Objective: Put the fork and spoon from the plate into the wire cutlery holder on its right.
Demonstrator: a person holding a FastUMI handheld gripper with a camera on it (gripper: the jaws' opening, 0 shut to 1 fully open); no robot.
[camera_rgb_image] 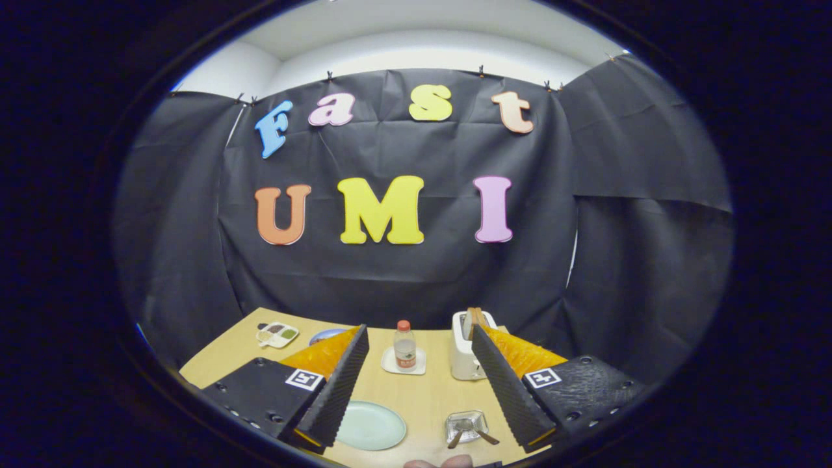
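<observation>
My gripper [419,338] is open, held high above the wooden table [426,390], with nothing between its two black ridged fingers [341,383]. Below and between the fingers lies a pale green plate [370,426], and its visible surface looks bare. To the right of the plate stands the small wire cutlery holder [467,426]. Two utensils with brown handles [472,432] lean out of it toward me; which is the fork and which the spoon I cannot tell.
Farther back stand a small bottle with a red cap [404,344] on a white coaster, a white toaster [467,344] with bread in it, a blue dish [325,335] and a compartment tray [277,334]. A person's fingertips [442,463] show at the near edge.
</observation>
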